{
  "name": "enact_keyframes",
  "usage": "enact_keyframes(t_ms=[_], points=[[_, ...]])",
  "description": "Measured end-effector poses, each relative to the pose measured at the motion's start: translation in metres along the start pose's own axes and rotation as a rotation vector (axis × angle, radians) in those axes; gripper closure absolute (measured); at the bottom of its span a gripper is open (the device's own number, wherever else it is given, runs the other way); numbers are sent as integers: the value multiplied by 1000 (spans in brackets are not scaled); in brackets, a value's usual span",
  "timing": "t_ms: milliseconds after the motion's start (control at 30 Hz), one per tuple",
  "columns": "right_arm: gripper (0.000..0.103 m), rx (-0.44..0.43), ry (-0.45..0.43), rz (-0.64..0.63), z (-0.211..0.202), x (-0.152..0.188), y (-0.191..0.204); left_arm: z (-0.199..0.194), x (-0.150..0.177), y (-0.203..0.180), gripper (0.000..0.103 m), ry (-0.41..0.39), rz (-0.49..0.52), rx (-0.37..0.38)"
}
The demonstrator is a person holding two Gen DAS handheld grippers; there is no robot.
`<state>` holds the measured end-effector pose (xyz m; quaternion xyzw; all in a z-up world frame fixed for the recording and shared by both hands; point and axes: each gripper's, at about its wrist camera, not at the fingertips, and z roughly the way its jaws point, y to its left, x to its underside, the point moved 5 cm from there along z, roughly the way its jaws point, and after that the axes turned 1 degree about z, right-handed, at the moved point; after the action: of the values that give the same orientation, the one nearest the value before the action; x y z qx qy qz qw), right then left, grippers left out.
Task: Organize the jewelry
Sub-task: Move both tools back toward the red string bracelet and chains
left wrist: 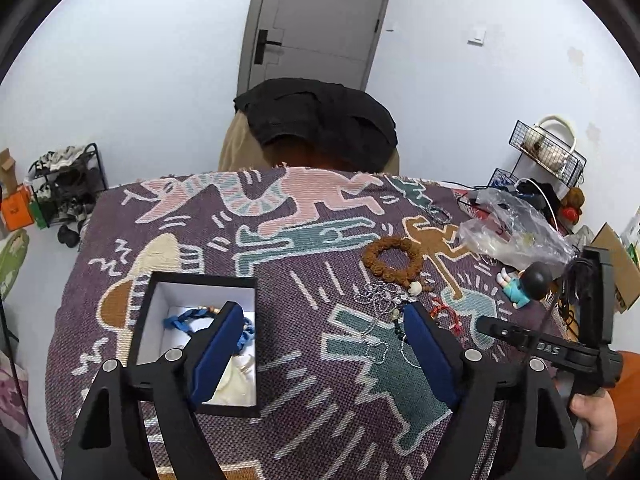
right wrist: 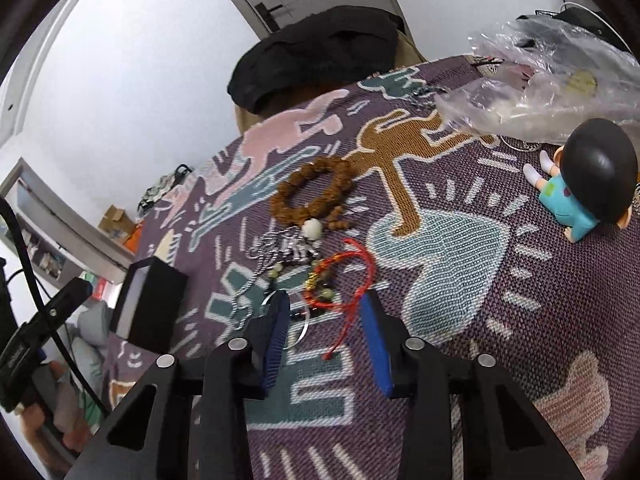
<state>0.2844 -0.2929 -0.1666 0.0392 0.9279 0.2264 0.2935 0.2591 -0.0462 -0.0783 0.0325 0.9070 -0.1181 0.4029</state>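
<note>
On the purple woven blanket with cartoon figures (right wrist: 520,280), the right gripper (right wrist: 325,304) hangs low over a tangle of loose jewelry, its blue-padded jaws part-way open and empty, with the red cord bracelet carrying a gold charm (right wrist: 340,280) lying between the tips and reaching up toward twelve o'clock. The cord's loop runs roughly from eleven to five o'clock in the right wrist view, its loose tail (right wrist: 340,340) trailing back toward six, so the jaws straddle it across its long axis; I judge a further close and a slight drop would take it. This gripper is clearly the nearer one. Just past the red cord, at eleven to twelve o'clock, lie a silver chain heap (right wrist: 280,248) with a strand of pale green beads (right wrist: 276,272), and beyond them a brown knobbly seed-bead bracelet (right wrist: 312,196) with one white bead. The left gripper (left wrist: 324,312) stands wide open and holds nothing; its left finger hangs over the black box with white lining (left wrist: 160,304), which already holds a blue braided cord (left wrist: 188,318) and some pale pieces I cannot tell apart. The box sits at nine o'clock from the right gripper. Count: one box, one red bracelet, one brown bracelet, one chain cluster, one black-haired toy figure (right wrist: 580,188), one clear plastic bag (right wrist: 540,92).
</note>
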Motion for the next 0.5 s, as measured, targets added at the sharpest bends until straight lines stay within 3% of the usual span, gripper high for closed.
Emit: enact_keyframes(t_ms=[167, 333, 400, 500], points=[[78, 55, 24, -9, 23, -3, -8, 13, 0, -8, 34, 25, 25, 18], [83, 91, 45, -22, 43, -6, -12, 30, 0, -17, 39, 58, 52, 33], [91, 98, 47, -23, 49, -8, -14, 36, 0, -20, 43, 69, 59, 39], [94, 109, 43, -35, 53, -13, -16, 46, -1, -22, 44, 86, 65, 44]])
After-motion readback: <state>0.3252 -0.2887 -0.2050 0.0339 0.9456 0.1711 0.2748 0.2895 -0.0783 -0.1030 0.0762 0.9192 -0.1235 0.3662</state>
